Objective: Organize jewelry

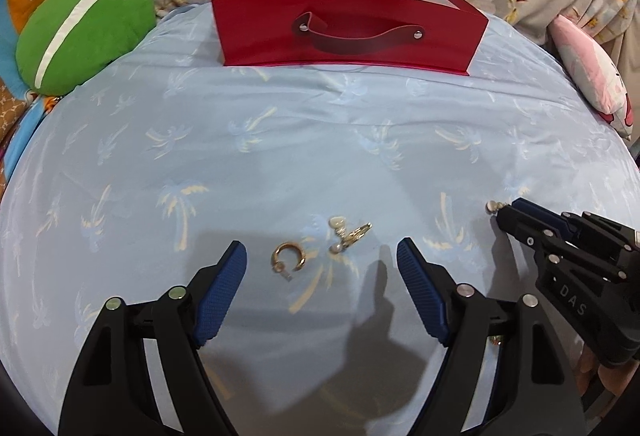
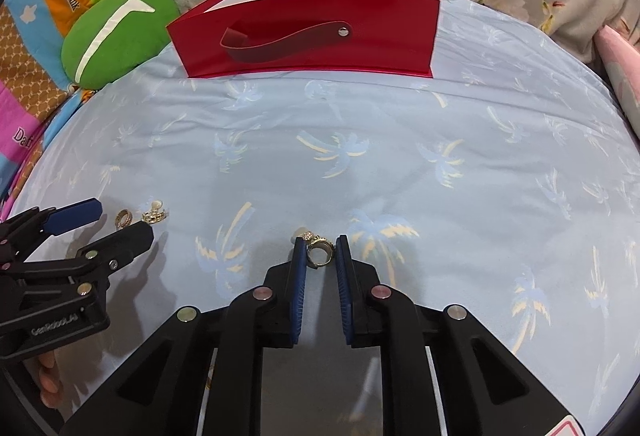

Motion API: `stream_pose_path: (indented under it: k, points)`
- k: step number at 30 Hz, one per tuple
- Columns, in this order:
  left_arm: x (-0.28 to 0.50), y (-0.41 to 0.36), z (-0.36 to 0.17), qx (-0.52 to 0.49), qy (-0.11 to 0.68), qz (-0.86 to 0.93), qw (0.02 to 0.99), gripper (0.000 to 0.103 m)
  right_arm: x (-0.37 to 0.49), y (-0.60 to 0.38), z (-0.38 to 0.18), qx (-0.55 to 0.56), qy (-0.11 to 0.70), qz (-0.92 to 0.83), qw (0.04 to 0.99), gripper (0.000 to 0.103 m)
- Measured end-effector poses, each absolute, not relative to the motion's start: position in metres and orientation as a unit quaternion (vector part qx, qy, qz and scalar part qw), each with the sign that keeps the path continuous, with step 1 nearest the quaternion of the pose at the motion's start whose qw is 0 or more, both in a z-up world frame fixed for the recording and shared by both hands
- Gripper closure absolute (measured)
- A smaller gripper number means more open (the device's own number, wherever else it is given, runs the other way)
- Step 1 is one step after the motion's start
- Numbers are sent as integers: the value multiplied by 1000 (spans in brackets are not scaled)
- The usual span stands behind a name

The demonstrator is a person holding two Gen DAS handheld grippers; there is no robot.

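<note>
R gripper fingers pinched on a gold hoop earring, low over blue palm-print sheet. L gripper spread wide, nothing held; gold hoop + pearl earring cluster lie on sheet btwn its tips. Red bag stands well behind, top open.

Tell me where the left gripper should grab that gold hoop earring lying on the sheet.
Probably pinch the gold hoop earring across its solid curved band, coming straight down with the open left gripper. It lies flat on the blue sheet, its gap facing right; keep clear of that opening.
</note>
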State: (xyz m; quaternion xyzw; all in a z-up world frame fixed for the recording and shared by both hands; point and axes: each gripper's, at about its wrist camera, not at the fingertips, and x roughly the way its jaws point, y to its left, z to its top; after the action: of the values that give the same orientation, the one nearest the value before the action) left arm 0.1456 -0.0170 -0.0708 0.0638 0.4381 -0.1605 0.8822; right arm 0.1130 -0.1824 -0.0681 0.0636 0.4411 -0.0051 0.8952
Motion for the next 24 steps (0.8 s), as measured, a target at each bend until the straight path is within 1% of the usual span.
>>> stream_pose_path:
  k: [2,3,6,8,9,12,13,15,16,17,18,19,24]
  points:
    - [150,-21,-74,63,445,-168,878,41,111,-186,-67,69,442,-7,894,89]
    - [152,-23,-76,61,448,-170,876,43,110,-188,-67,71,442,-8,894,89]
    - [155,-24,-76,59,444,-172,877,55,108,-191,-68,79,444,-7,893,89]
    - [156,-24,-76,52,445,-179,876,65,107,-192,-69,82,443,-7,893,89]
    - [156,-24,-76,52,445,-178,876,67,107,-192,-69,83,443,-7,893,89]
    - [156,-23,-76,52,444,-180,876,77,107,-192,-69,84,443,-6,893,89]
    - [156,-23,-76,51,443,-183,876,83,107,-192,-69,85,443,-6,893,89]
    - [155,-22,-75,50,439,-185,878,84,107,-193,-69,87,443,-5,892,89]
    - [154,-22,-73,50,436,-186,879,87,108,-193,-69,88,442,-4,892,89]
    - [153,-22,-72,51,433,-187,880,94,107,-194,-69,89,442,-4,893,89]
    - [152,-22,-71,50,431,-189,881,98,107,-194,-69,89,442,-4,893,89]
    - [152,-21,-70,47,431,-191,881,100,107,-194,-68,90,442,-5,893,89]
    - [151,-15,-68,35,432,-194,880,100,106,-197,-65,95,437,-8,894,89]
